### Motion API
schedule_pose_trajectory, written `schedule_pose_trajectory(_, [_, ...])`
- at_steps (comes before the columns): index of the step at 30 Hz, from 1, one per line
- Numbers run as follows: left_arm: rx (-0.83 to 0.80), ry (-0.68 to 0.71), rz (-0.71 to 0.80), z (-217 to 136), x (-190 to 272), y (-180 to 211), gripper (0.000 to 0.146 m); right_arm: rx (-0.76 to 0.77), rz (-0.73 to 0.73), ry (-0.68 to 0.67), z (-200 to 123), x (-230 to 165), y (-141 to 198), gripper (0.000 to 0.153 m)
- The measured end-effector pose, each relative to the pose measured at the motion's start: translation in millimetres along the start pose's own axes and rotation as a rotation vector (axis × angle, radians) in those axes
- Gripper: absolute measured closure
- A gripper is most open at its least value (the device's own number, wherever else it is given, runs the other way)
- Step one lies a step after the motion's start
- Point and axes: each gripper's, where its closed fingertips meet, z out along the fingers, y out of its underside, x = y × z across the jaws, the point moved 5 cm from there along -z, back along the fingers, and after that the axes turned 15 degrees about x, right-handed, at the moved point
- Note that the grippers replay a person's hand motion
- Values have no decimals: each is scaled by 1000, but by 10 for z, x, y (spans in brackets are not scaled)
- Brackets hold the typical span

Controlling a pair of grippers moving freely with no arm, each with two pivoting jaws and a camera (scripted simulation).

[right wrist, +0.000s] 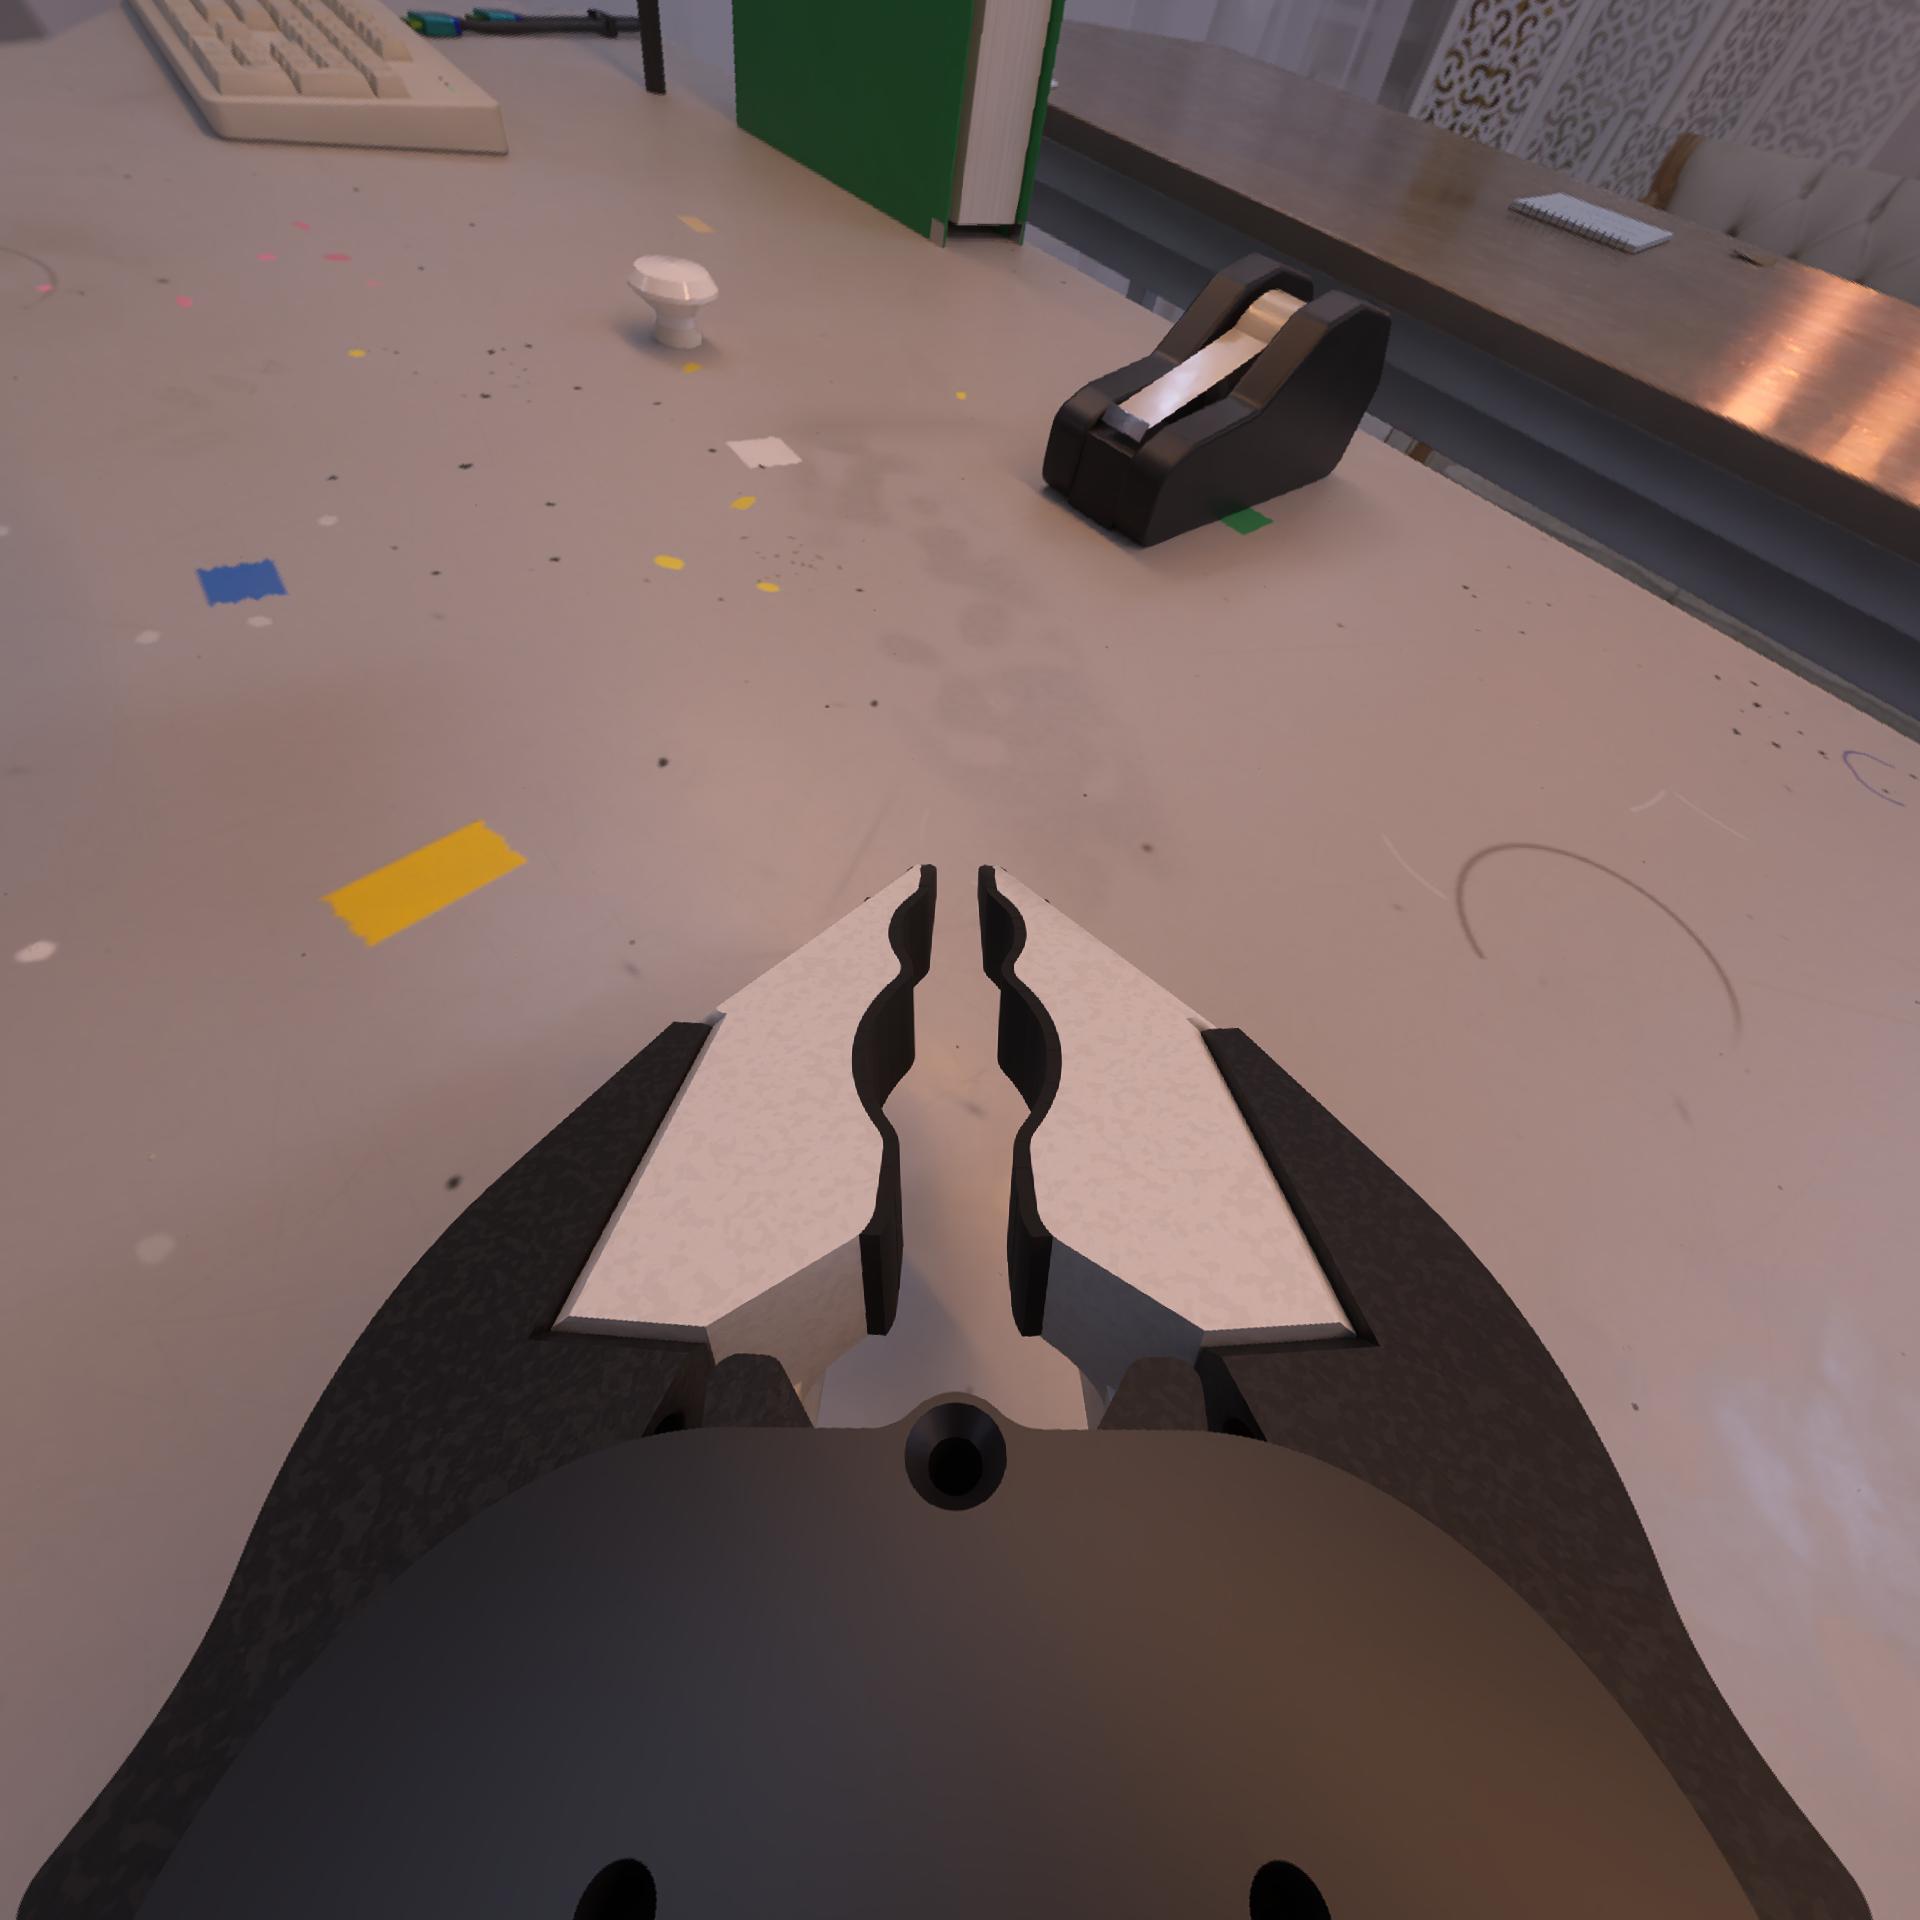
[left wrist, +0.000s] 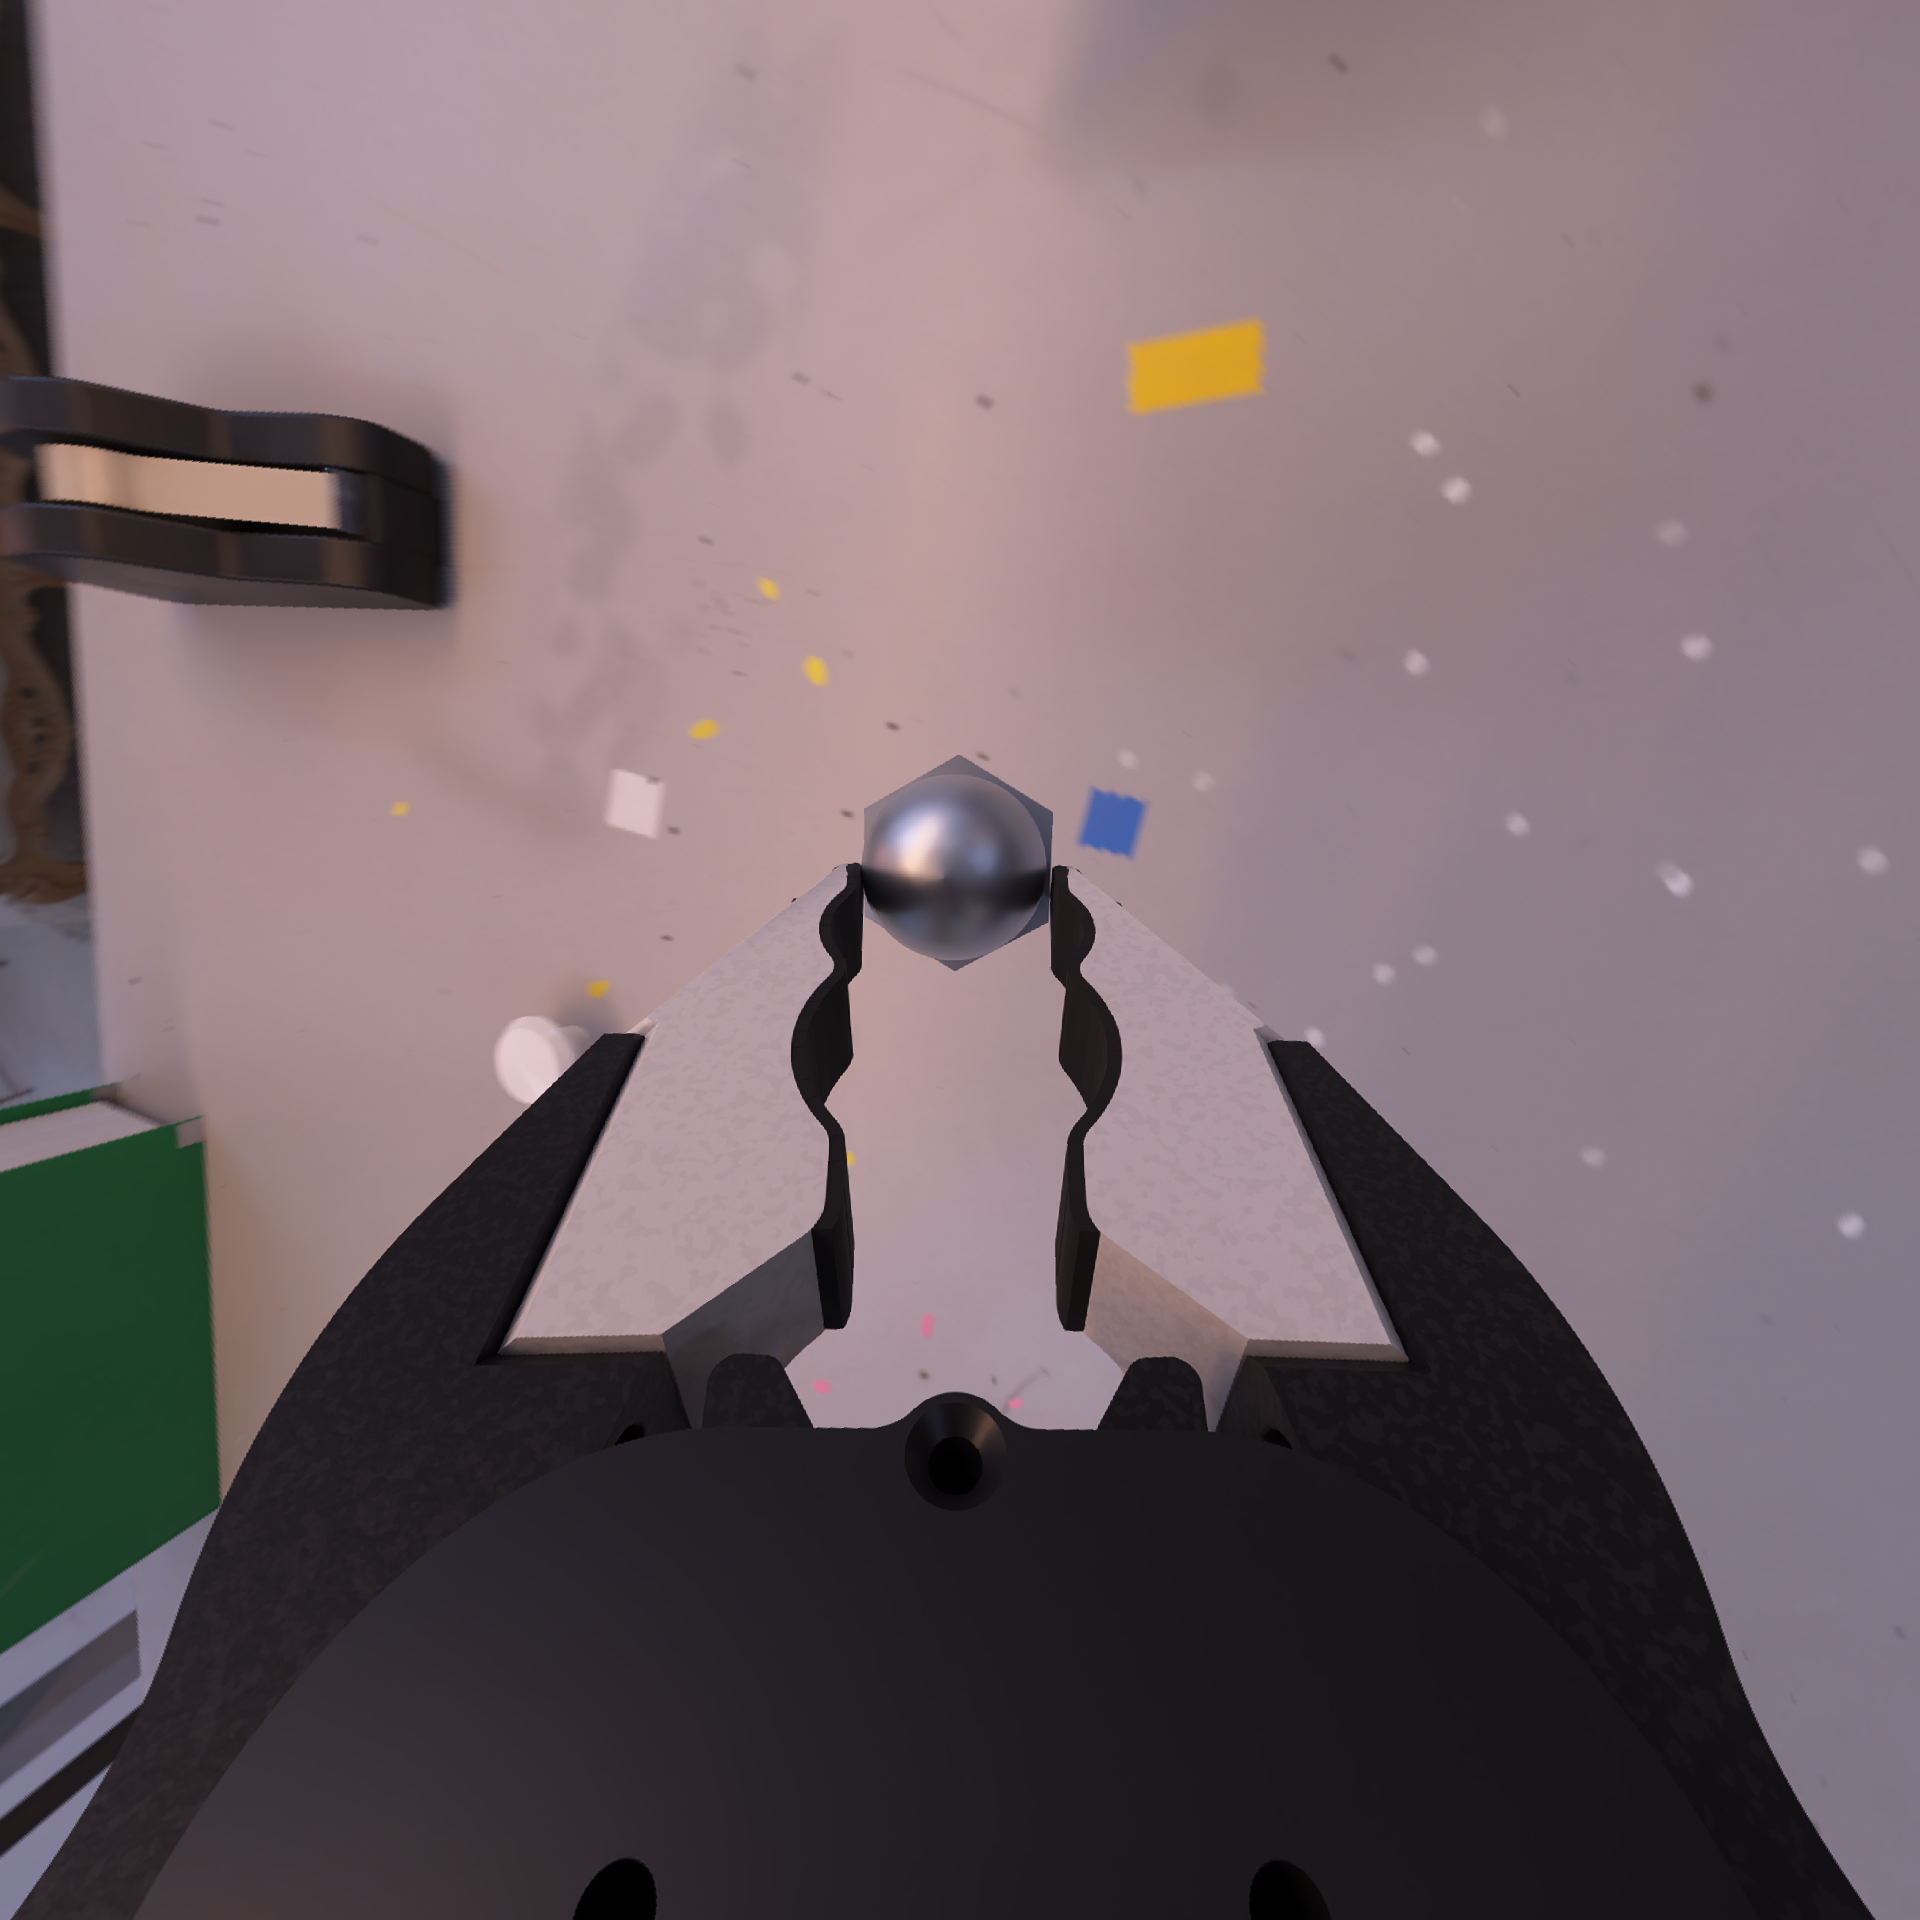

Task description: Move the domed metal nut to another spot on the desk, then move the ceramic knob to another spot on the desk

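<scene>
Black-shelled and pointing steeply down, the left gripper [left wrist: 956, 883] pinches the domed metal nut [left wrist: 954, 868] between the very tips of its fingers [left wrist: 854, 909], the hexagonal base showing behind the polished dome. Beneath it spreads the pale, paint-flecked table [left wrist: 1455, 727], seen almost from overhead. Just right of the nut lies a blue tape scrap [left wrist: 1112, 821]; a yellow tape strip [left wrist: 1195, 366] sits farther off, and a white tape square [left wrist: 634, 802] lies to the left. Partly hidden behind the left finger, the ceramic knob [left wrist: 530, 1055] stands on the table near a green book [left wrist: 99, 1351]. A black tape dispenser [left wrist: 239, 504] juts in from the left edge.

From the right wrist view the nut cannot be seen. The right gripper [right wrist: 956, 883] hovers low over the table [right wrist: 1247, 727], its fingers [right wrist: 914, 914] drawn nearly together around nothing, a narrow gap left between the tips. This lower angle shows the knob [right wrist: 673, 296] whole, upright on its stem, well apart from the tape dispenser [right wrist: 1216, 416] and in front of the standing green book [right wrist: 852, 104]. A beige keyboard [right wrist: 312, 68] lies at the far left, and a white notepad [right wrist: 1590, 220] rests on a dark wooden counter [right wrist: 1558, 312] beyond the table's edge.
</scene>
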Motion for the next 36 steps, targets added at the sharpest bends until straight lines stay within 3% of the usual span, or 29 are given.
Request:
schedule_pose_trajectory(7, [-10, 246, 53, 47, 499, 436, 110, -14, -18, -21, 11, -36, 13, 145])
schedule_pose_trajectory(15, [-47, 376, 119, 131, 793, 779, 110, -35, -41, -34, 26, -70, 32, 145])
schedule_pose_trajectory(36, [11, 561, 289, 441, 901, 770, 110, -66, -51, -63, 47, -104, 63, 145])
